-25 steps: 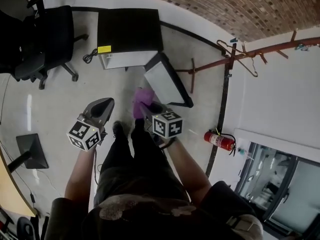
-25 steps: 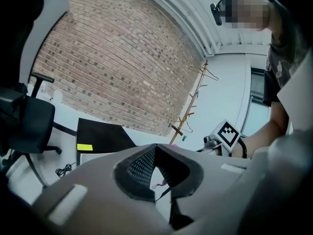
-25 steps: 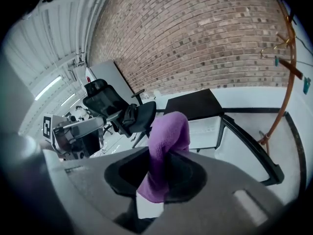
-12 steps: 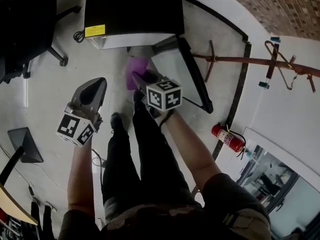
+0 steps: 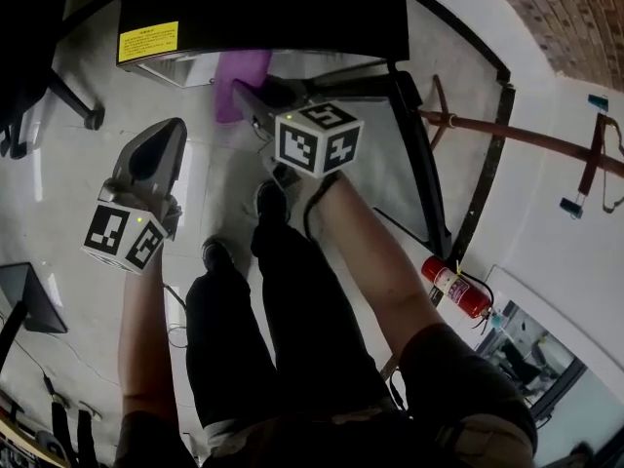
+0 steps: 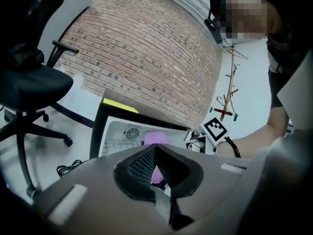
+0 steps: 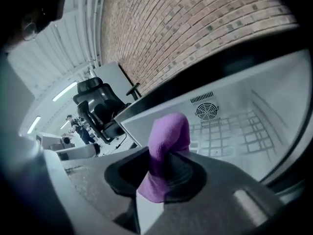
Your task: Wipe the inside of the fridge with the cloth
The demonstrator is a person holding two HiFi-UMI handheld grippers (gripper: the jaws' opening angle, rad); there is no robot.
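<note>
The right gripper (image 7: 164, 173) pinches a purple cloth (image 7: 168, 136), whose free end stands up past the jaws, likely so it can be pressed against a surface. Just ahead, the small fridge (image 7: 244, 116) sits open on the floor (image 5: 58, 183) (white interior, wire shelf (image 7: 230, 133)). The left gripper (image 6: 155, 163), jaws pressed together on nothing, hangs back, apparently idle.

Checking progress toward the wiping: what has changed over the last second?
The person has stepped toward the fridge, which now fills the top of the head view. The right gripper, shut on the purple cloth, has moved forward to the fridge's open front. The left gripper followed alongside, shut and empty. The door stays open; the cloth was not let go.
</note>
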